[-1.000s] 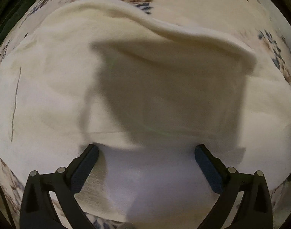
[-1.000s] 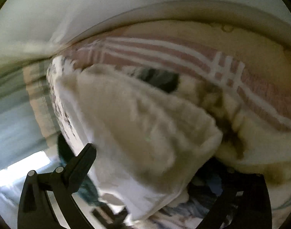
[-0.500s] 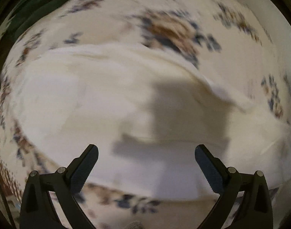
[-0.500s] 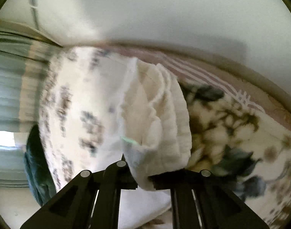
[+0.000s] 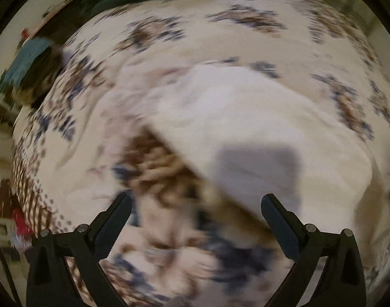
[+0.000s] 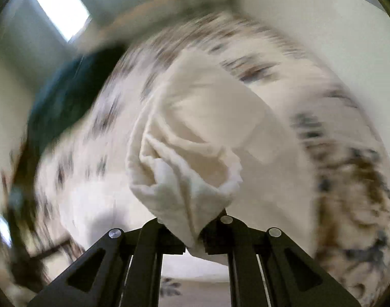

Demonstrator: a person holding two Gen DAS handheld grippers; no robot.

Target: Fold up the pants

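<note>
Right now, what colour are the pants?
Cream white pants, plain with no pattern; clearest in the right wrist view.

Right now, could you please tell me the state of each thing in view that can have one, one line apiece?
Cream pants: bunched at one end, pinched in the right gripper, the rest trailing onto the bed.
Right gripper: shut on the pants.
Left gripper: open, empty, above the pants' edge.
Floral bedspread: spread under the pants, slightly rumpled.
Dark green cloth: heaped at the bed's far edge.

Home bedroom, floral bedspread [image 5: 258, 7], curtained window [image 6: 62, 7]
</note>
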